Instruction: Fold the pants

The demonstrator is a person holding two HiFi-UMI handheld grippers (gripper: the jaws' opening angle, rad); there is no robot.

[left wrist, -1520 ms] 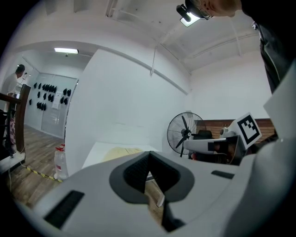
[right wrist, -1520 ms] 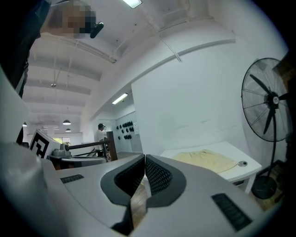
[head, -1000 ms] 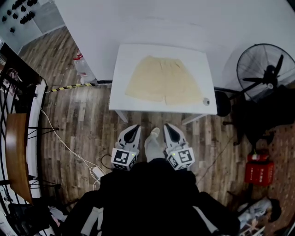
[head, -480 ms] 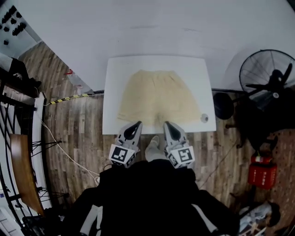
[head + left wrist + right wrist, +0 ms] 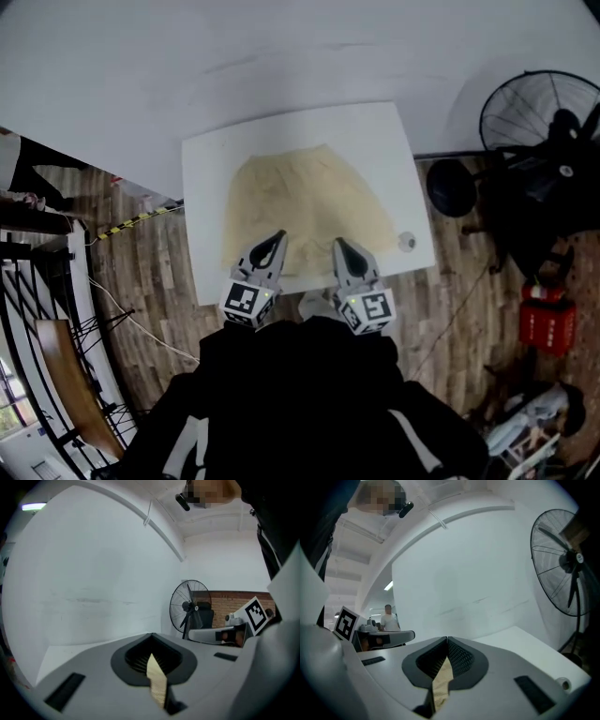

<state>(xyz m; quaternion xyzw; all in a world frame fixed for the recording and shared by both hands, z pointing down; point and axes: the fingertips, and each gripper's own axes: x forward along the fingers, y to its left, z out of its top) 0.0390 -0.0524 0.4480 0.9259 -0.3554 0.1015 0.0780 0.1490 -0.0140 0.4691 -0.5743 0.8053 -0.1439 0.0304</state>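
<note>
- The pants (image 5: 305, 202), a short beige pair, lie spread flat on the white desk (image 5: 202, 234), roughly at its middle.
- Their waistband lies toward the desk's far edge and the two leg hems point toward the person. The waist-to-hem line runs from far to near and leans slightly left at the far end in the head view.
- The left hand-held gripper (image 5: 278, 236) hovers over the left leg hem at the near edge. Its jaws are closed tip to tip with nothing clamped, and beige cloth shows through the slit behind the tips.
- The right hand-held gripper (image 5: 339, 243) hovers over the right leg hem, its jaws likewise closed and empty.
- A small round thing (image 5: 405, 241) sits on the desk just beside the pants' right hem.
- A floor fan (image 5: 536, 117) stands to the desk's right.
</note>
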